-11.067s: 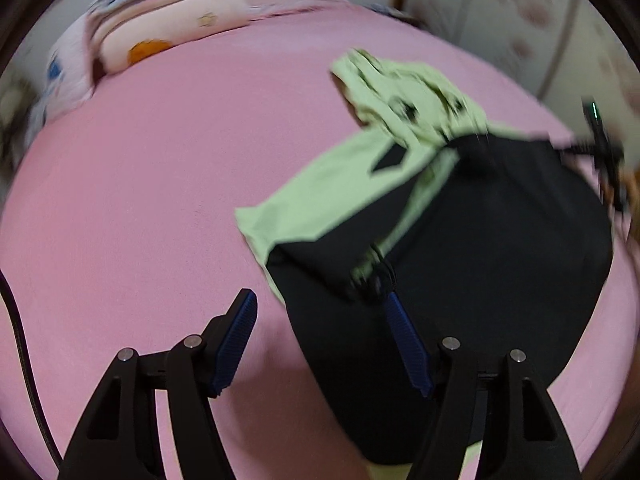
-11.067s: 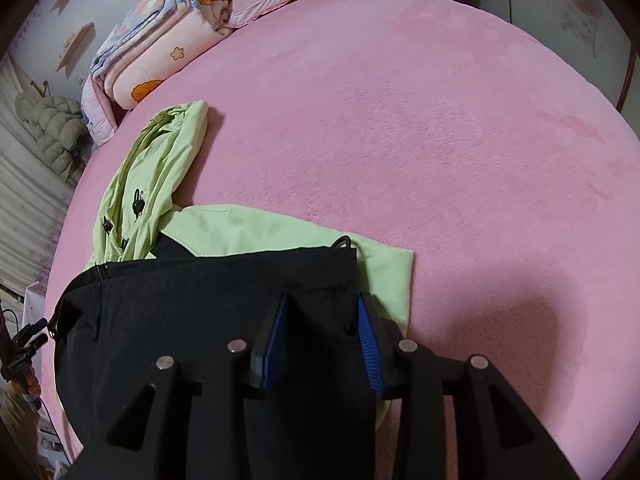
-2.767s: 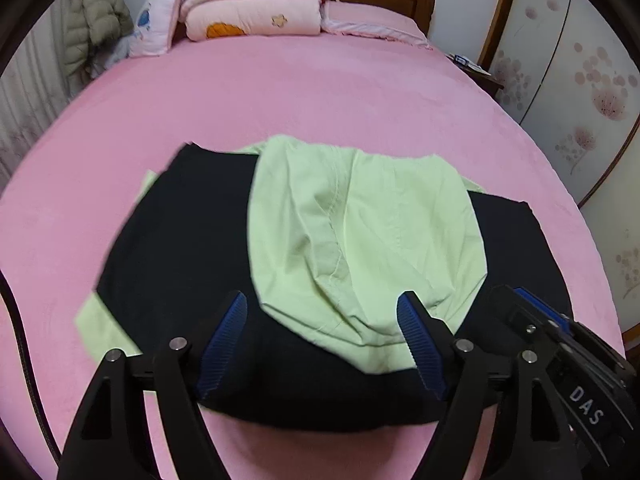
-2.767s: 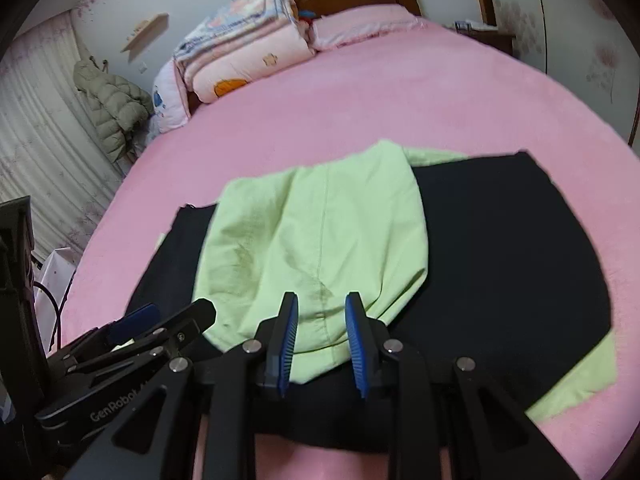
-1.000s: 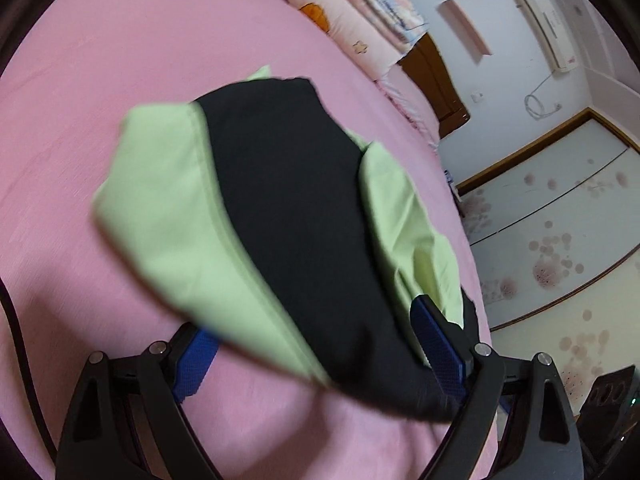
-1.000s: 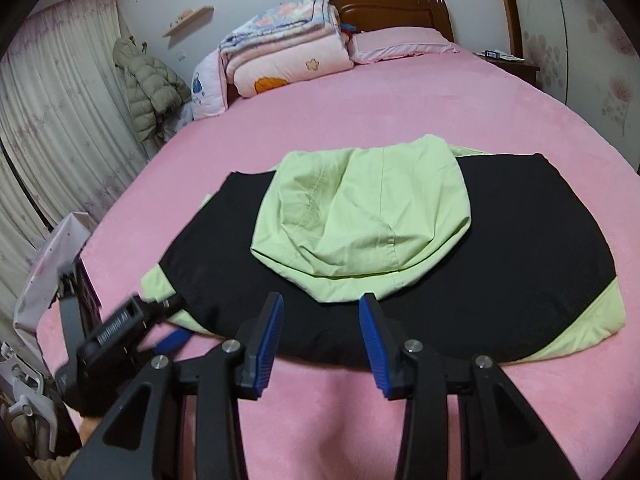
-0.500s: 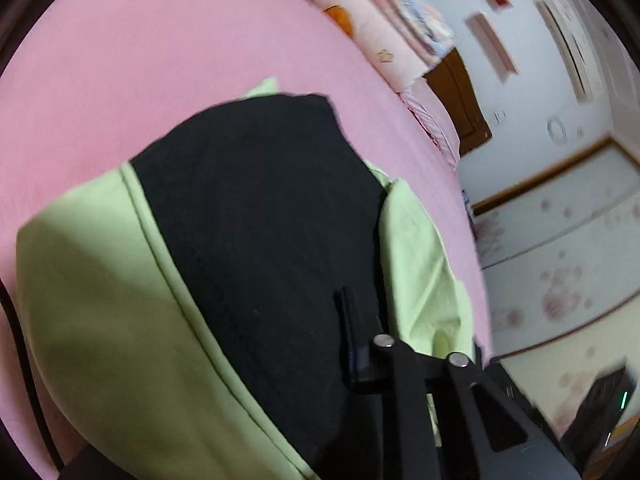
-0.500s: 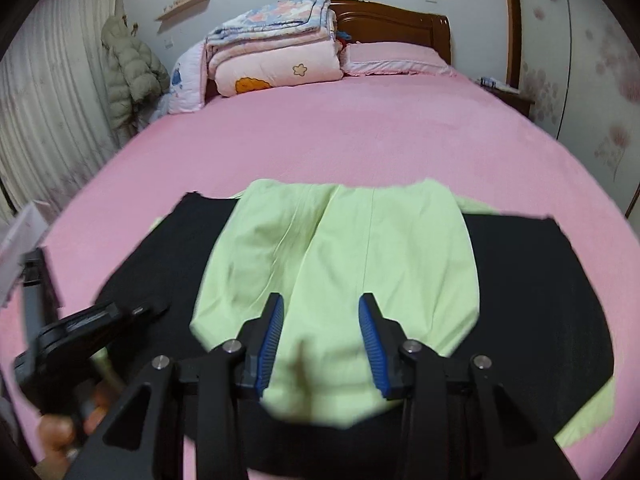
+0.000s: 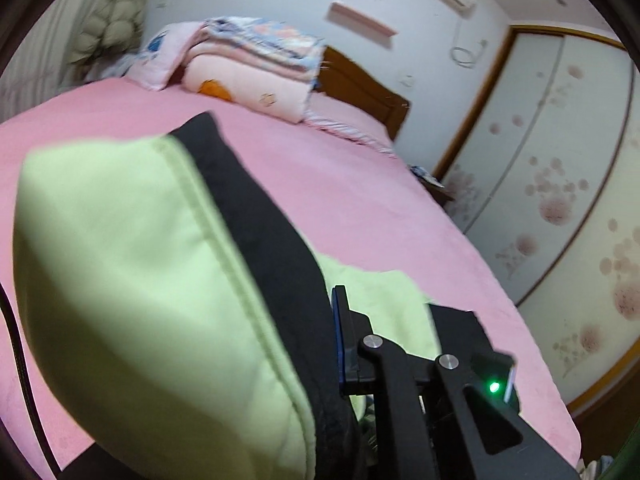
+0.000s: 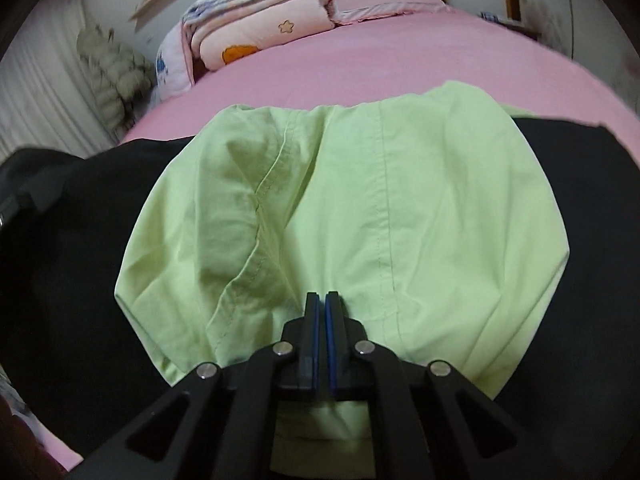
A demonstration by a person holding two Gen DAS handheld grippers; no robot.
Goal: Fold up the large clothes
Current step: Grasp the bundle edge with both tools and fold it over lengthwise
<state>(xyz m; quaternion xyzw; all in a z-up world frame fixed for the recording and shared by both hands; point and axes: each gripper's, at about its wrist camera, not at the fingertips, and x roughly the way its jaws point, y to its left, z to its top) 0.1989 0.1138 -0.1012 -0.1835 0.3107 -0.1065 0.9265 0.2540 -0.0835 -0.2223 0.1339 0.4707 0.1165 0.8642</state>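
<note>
Now the left gripper [image 9: 334, 344] has just clamped tight on the side edge of the green-and-black jacket [image 9: 160, 280], with that edge raised off the pink bed [image 9: 360, 184]. The right gripper [image 10: 321, 308] has just closed its jaws fully over the green hood [image 10: 360, 208]; can't tell if cloth is pinched between them.
</note>
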